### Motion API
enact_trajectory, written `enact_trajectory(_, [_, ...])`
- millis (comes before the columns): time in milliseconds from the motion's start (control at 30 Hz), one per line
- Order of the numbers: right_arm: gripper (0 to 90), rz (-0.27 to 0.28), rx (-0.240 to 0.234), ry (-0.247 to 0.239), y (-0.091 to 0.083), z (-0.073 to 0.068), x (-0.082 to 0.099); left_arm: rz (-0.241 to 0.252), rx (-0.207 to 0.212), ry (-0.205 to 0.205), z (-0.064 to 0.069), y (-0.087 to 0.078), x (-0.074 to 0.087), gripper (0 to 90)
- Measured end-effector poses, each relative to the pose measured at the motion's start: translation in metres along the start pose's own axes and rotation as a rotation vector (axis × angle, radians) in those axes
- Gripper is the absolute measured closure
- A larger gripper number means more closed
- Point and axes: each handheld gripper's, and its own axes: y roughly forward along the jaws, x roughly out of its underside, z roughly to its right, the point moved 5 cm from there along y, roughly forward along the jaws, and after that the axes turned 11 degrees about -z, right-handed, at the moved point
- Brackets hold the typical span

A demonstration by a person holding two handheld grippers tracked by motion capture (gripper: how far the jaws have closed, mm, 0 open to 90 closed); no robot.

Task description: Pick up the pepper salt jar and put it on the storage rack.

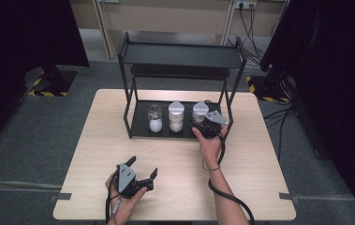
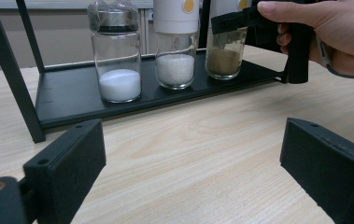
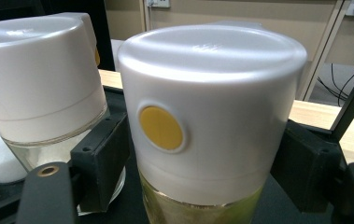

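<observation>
Right gripper view showed a round glass jar (image 3: 202,140) with brown powder and a smooth white plastic cap bearing a yellow dot, standing upright, its long axis vertical, on the black metal rack's (image 1: 140,127) bottom shelf, rightmost of three. The right gripper (image 3: 198,158) bracketed it, jaws slightly apart, pads close beside the cap. The left gripper (image 2: 193,163) gaped wide and empty above the pale wood-grain table (image 2: 202,140).

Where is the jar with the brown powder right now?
In the high view, the brown-powder jar stands at the right end of the black rack's bottom shelf, beside the middle white-capped jar, between the right hand-held gripper's jaws.
</observation>
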Motion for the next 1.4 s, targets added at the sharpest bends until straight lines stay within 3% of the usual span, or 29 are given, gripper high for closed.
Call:
enact_trajectory(967, [10.7,-0.007,-0.006,0.019,-0.006,0.000,0.000,-0.002,-0.001,0.002,0.000,0.000,0.000,6.2])
enact_trajectory(1400, [7.7,-0.010,-0.005,0.003,-0.012,0.000,0.002,-0.003,-0.001,0.005,0.000,0.000,0.000,6.2])
